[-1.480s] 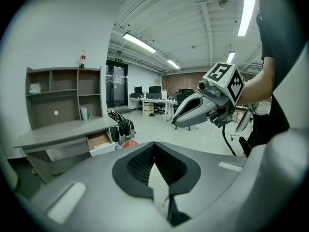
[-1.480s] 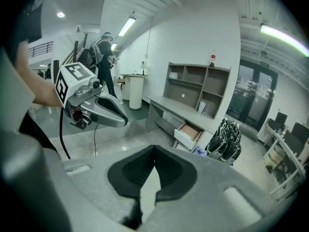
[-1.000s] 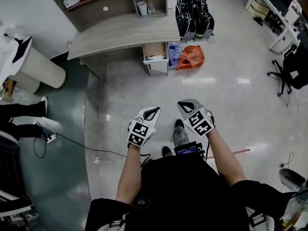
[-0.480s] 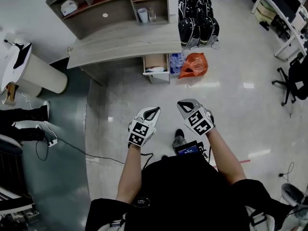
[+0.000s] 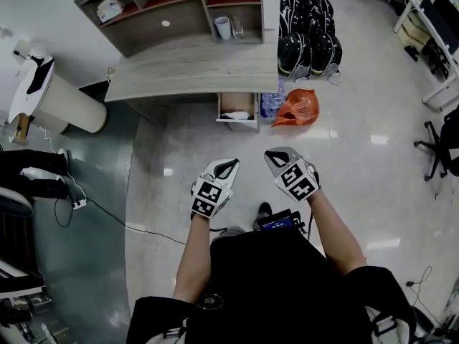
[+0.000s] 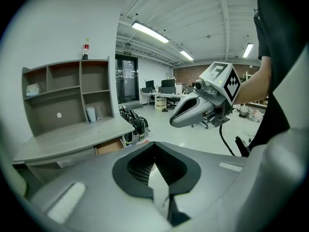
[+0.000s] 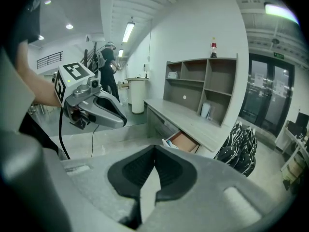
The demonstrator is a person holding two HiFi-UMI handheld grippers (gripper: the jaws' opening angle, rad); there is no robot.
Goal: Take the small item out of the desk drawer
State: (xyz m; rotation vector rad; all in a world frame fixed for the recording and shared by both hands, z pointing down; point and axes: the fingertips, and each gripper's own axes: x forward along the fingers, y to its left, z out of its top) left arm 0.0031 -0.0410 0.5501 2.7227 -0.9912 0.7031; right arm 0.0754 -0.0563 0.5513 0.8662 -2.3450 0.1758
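Left tongs (image 6: 154, 145): jaws pressed together tip to tip, with nothing between them. They are held in the person's left hand above the pale glossy floor (image 5: 344, 163) and point toward the desk.
Right tongs (image 7: 154, 151): jaws likewise closed and empty. They sit level with the left tongs, near them but not touching.
Forearms (image 5: 192, 253): 2 bare forearms reach forward from the person's dark clothing, 1 behind each tool.
Grey wood-grain worktop (image 5: 193, 70): well ahead of both tongs, with a grey open shelf unit (image 5: 179, 6) along its rear edge.
Light-brown desk drawer (image 5: 249, 106): under the right end of the worktop, pulled open toward the person.
Small white item (image 5: 234, 115): lies inside the open drawer toward its front panel, well apart from both tongs.
White cup (image 5: 223, 27) and clear glass (image 5: 237, 29): stand side by side in the lower right compartment of the shelf unit.
Red-capped bottle (image 6: 85, 49): upright on top of the shelf unit.
Pack of clear bottles (image 5: 268, 104): on the floor just beside the drawer, with a crumpled orange plastic bag (image 5: 297, 107) on its far side.
Heap of black rounded bags (image 5: 308, 27): on the floor at the right end of the worktop.
White cylindrical stand (image 5: 68, 106): left of the worktop.
Black cable (image 5: 107, 213): trails across the floor at the left.
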